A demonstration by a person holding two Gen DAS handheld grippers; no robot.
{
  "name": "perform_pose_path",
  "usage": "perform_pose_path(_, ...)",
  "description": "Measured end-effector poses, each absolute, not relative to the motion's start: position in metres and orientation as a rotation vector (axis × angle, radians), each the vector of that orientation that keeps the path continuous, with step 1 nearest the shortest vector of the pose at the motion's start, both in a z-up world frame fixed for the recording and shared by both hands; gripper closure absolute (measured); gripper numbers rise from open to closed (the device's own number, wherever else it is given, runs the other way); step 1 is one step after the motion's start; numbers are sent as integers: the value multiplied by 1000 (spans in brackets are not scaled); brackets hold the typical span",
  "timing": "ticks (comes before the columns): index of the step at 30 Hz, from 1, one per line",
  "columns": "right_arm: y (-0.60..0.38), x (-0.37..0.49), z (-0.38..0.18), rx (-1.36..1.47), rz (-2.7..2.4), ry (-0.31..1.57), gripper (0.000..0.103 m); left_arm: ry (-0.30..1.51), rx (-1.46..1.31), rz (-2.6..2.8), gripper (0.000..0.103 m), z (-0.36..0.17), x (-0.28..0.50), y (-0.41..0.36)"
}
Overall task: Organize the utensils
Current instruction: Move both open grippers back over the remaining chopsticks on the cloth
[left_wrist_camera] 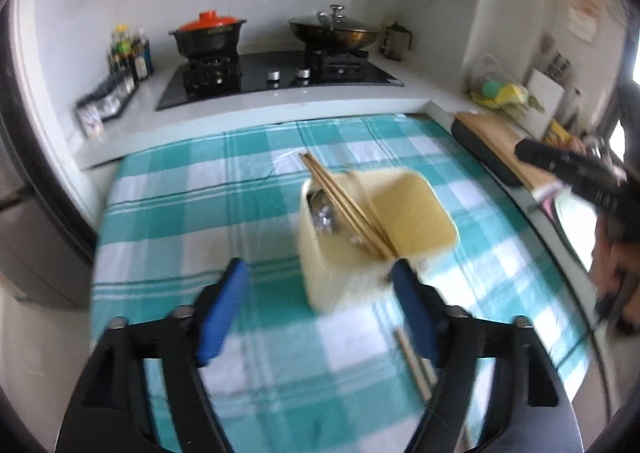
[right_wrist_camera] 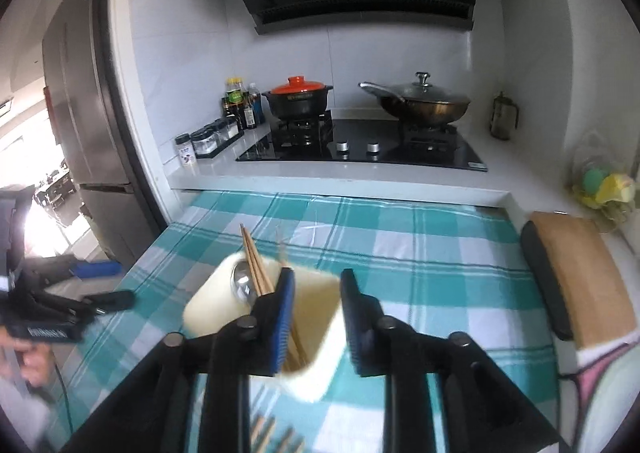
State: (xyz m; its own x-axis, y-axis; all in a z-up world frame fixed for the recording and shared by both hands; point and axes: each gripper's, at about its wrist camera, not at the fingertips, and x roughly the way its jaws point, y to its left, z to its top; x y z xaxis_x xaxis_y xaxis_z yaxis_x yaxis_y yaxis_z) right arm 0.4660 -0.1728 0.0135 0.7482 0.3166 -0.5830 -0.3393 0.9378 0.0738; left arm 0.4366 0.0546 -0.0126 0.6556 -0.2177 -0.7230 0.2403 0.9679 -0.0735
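Observation:
A cream utensil holder (left_wrist_camera: 416, 213) stands on the teal checked cloth (left_wrist_camera: 168, 189). A pair of wooden chopsticks (left_wrist_camera: 344, 205) leans in it beside a metal spoon (left_wrist_camera: 324, 215). My left gripper (left_wrist_camera: 318, 267) is open wide just in front of the holder, nothing between its blue pads. More loose chopsticks (left_wrist_camera: 414, 367) lie on the cloth by its right finger. In the right wrist view my right gripper (right_wrist_camera: 316, 279) hovers over the holder (right_wrist_camera: 208, 307) with jaws apart and no visible grip. The chopsticks (right_wrist_camera: 256, 261) and spoon (right_wrist_camera: 242, 283) sit left of it. Blurred chopsticks (right_wrist_camera: 264, 433) lie below.
Behind the cloth is a white counter with a black hob (right_wrist_camera: 360, 149), a red-lidded clay pot (right_wrist_camera: 298, 97), a lidded wok (right_wrist_camera: 424, 101) and sauce bottles (right_wrist_camera: 240, 105). A wooden cutting board (right_wrist_camera: 580, 273) lies at the right. A steel fridge (right_wrist_camera: 80, 113) stands at the left.

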Motion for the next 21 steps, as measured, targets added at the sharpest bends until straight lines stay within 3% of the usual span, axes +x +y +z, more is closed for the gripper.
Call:
perform_pose_path(5, -204, 396, -14, -76, 357, 693, 65, 859, 93, -294, 10, -38, 352, 59)
perform_pose_path(10, -224, 334, -99, -64, 296, 802, 64, 891, 12, -256, 10, -112, 300, 44)
perform_pose_path(14, -228, 303, -165, -67, 219, 883, 64, 909, -46, -207, 10, -161, 291, 30)
perform_pose_path(21, -239, 288, -196, 17, 136, 873, 64, 876, -23, -137, 12, -189, 301, 10)
